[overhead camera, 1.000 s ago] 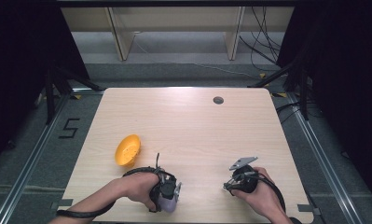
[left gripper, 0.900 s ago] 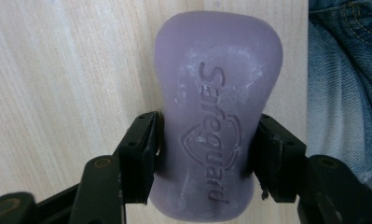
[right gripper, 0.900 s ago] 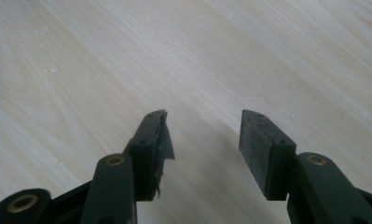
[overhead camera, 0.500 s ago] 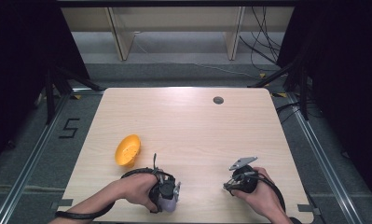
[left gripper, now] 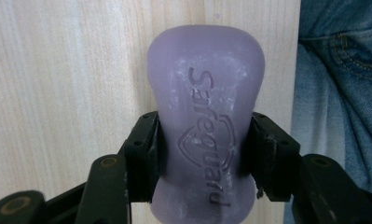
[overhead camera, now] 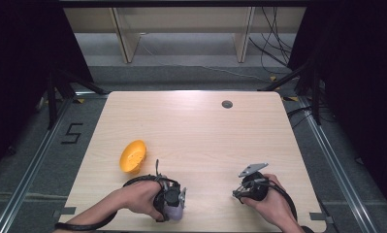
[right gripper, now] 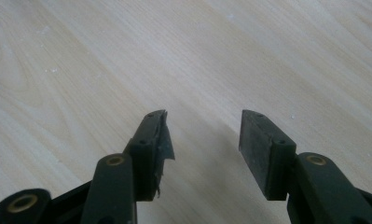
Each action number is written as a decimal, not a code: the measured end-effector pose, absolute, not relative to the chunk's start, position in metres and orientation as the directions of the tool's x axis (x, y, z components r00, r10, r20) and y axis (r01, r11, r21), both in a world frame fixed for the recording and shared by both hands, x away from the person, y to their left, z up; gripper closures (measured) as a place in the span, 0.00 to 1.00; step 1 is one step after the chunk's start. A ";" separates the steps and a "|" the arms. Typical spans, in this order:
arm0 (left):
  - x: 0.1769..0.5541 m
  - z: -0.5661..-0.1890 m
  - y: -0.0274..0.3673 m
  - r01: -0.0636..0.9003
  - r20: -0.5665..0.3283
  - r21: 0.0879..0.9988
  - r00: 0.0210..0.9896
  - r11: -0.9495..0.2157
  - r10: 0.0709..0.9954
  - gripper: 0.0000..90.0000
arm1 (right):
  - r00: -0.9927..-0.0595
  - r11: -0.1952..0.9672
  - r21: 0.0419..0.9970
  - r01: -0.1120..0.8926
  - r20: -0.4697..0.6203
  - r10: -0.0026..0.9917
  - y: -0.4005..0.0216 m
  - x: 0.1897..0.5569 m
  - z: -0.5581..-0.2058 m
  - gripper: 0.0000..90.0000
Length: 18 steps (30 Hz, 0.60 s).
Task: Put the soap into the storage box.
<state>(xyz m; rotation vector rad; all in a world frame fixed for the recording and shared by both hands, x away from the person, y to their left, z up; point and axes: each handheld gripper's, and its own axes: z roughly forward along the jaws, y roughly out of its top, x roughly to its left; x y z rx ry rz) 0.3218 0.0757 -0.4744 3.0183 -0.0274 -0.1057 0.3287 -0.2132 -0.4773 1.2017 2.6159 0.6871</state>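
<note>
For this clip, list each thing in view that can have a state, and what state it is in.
Purple soap bar: clamped between the left gripper's jaws, near the table's front edge.
Left gripper: shut on the soap.
Right gripper: open, holding nothing.
Orange bowl: tipped on its side, apart from both grippers.

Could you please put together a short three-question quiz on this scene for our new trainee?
1. True or false: the left gripper is shut on the purple soap bar.
2. What lies between the open jaws of the right gripper? A) an orange dish B) nothing, just bare table C) a cable
3. In the high view, on which side of the table does the orange dish lie, by the person's own left and right?

Key: 1 true; 2 B; 3 the left.
</note>
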 end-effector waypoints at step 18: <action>0.319 -0.467 0.105 0.121 -0.026 0.315 0.993 -0.941 0.119 0.54 | -0.659 0.569 0.480 0.668 0.025 0.752 -0.213 0.329 -0.477 0.57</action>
